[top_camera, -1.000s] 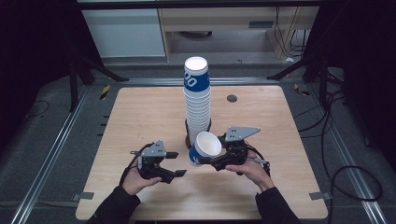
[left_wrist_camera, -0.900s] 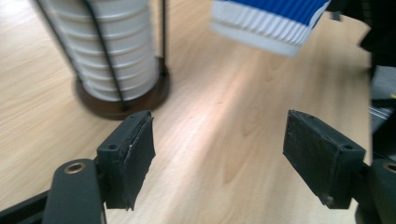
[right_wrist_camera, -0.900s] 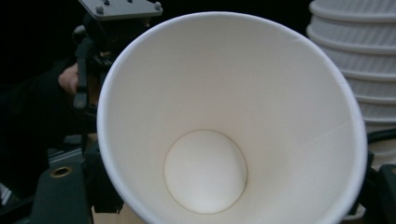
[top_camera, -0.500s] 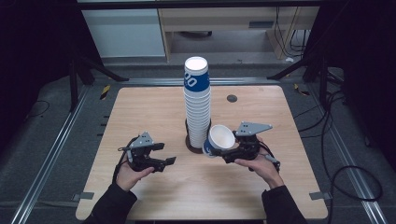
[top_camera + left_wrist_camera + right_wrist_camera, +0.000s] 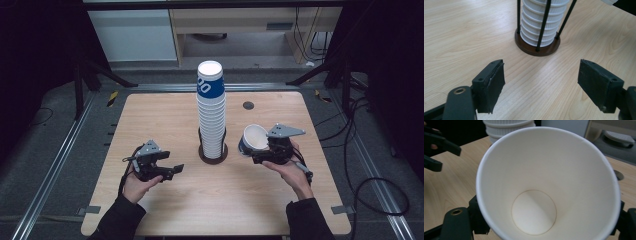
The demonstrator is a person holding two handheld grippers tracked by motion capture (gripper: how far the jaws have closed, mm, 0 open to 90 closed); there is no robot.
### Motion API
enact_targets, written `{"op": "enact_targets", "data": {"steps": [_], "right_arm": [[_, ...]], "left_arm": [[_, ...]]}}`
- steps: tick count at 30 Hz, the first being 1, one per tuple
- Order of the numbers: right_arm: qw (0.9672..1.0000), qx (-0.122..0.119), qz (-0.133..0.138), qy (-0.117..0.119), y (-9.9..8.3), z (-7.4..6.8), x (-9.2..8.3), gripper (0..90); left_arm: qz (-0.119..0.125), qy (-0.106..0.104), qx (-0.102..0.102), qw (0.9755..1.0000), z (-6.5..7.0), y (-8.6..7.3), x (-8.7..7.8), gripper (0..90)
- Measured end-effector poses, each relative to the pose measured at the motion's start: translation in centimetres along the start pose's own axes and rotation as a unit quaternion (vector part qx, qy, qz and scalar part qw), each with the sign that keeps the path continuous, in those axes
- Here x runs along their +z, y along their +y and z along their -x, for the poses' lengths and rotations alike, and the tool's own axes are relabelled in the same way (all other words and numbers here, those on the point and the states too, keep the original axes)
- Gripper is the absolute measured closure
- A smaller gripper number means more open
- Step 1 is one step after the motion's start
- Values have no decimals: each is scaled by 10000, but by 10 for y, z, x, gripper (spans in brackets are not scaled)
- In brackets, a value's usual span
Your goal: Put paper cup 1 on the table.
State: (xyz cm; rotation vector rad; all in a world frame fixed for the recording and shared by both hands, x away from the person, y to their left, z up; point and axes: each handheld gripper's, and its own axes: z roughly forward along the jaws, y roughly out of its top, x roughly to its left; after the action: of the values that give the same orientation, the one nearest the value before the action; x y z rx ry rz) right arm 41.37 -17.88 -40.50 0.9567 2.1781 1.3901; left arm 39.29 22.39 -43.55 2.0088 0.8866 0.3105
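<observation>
A tall stack of white ribbed paper cups, the top one with a blue band, stands in a dark round holder with thin black rods at the table's middle. My right gripper is to the right of the stack, shut on a single paper cup tilted with its mouth facing up and left. In the right gripper view the cup is empty and white inside. My left gripper is left of the holder, open, with nothing between its jaws; its view shows the holder base ahead.
The wooden table has a small dark round hole at its back right. Metal rails run along both sides, and cables lie on the floor at the right. Cabinets stand behind the table.
My right gripper has carried the cup to the right and away from the stack. My left gripper has drifted left, then back a little toward the holder.
</observation>
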Motion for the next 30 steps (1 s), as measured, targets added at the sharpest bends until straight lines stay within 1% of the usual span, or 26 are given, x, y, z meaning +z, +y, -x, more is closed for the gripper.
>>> {"op": "enact_targets", "data": {"steps": [3, 5, 8, 13, 18, 21, 23, 30], "right_arm": [[9998, 39, -41, -193, -1, 5, -1, 205], [9993, 46, -81, -368, -2, 8, -3, 205], [9985, 107, -94, -531, -3, 13, -5, 205], [9954, 240, -168, -909, -8, 26, -8, 205], [9916, 320, -279, -1224, -15, 38, -10, 204], [9899, 385, -352, -1315, -20, 45, -11, 203], [9882, 374, -419, -1424, -22, 48, -11, 203], [9856, 409, -640, -1513, -34, 57, -5, 203]], "left_arm": [[22, 93, -21, 10000, -2, 0, -2, 208], [50, 118, -47, 9999, -2, 0, -4, 207], [63, 192, -42, 9998, -5, 0, -6, 204], [94, 286, -136, 9995, -10, 0, -8, 207], [88, 317, -146, 9994, -11, 0, -8, 204], [79, 332, -161, 9993, -11, 0, -7, 203], [77, 341, -173, 9992, -12, -1, -8, 203], [79, 349, -213, 9991, -14, -2, -8, 203]]}}
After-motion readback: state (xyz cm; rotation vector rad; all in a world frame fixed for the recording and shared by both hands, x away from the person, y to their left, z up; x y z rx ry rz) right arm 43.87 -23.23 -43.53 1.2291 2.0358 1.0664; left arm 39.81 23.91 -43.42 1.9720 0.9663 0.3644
